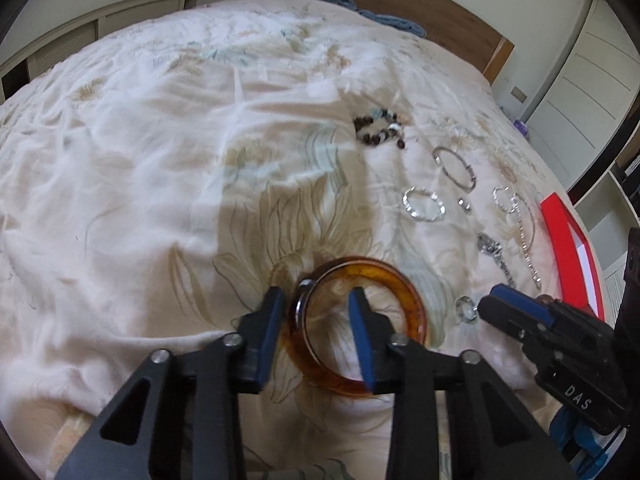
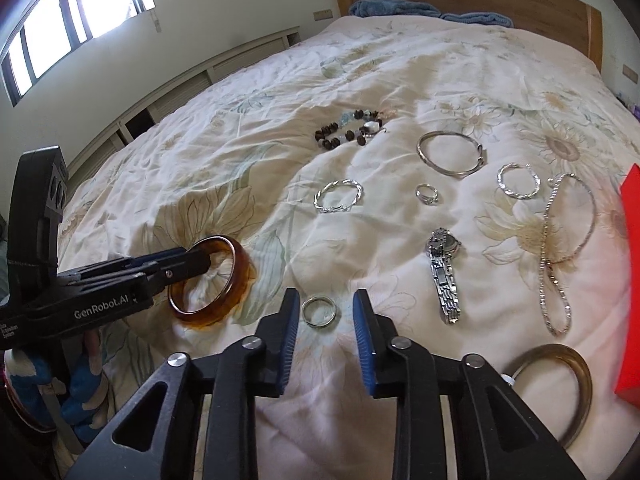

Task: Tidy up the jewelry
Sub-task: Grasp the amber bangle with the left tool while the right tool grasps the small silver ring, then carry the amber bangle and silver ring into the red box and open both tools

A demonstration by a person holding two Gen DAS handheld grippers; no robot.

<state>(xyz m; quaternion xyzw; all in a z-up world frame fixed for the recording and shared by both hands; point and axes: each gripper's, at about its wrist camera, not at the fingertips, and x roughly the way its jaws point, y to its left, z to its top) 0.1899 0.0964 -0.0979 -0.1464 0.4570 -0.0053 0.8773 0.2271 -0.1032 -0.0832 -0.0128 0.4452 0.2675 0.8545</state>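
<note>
1. Spreading out ahead of both grippers: a floral bedspread (image 2: pixel 360 80), serving as the sorting surface, soft enough that each piece is sinking a little into its folds.
2. Waiting at the far right of the right gripper: a red box (image 2: pixel 630 280), probably the place meant for the jewelry.
3. Straddling the rim of the amber bangle (image 1: pixel 356 320): the left gripper (image 1: pixel 316 332), one finger outside the ring and one inside, so that closing would pinch the wall; jaws standing partly apart, no firm press on the rim showing yet.
4. Lying just right of the right gripper: a silver watch (image 2: pixel 444 276) and, beyond it, a long chain (image 2: pixel 556 260), set apart, seemingly so each can be taken singly.
5. Framing the small silver ring (image 2: pixel 319 311): the right gripper (image 2: pixel 326 320), fingers spread on either side without touching it, the ring lying flat between the tips, ready for a pinch.
</note>
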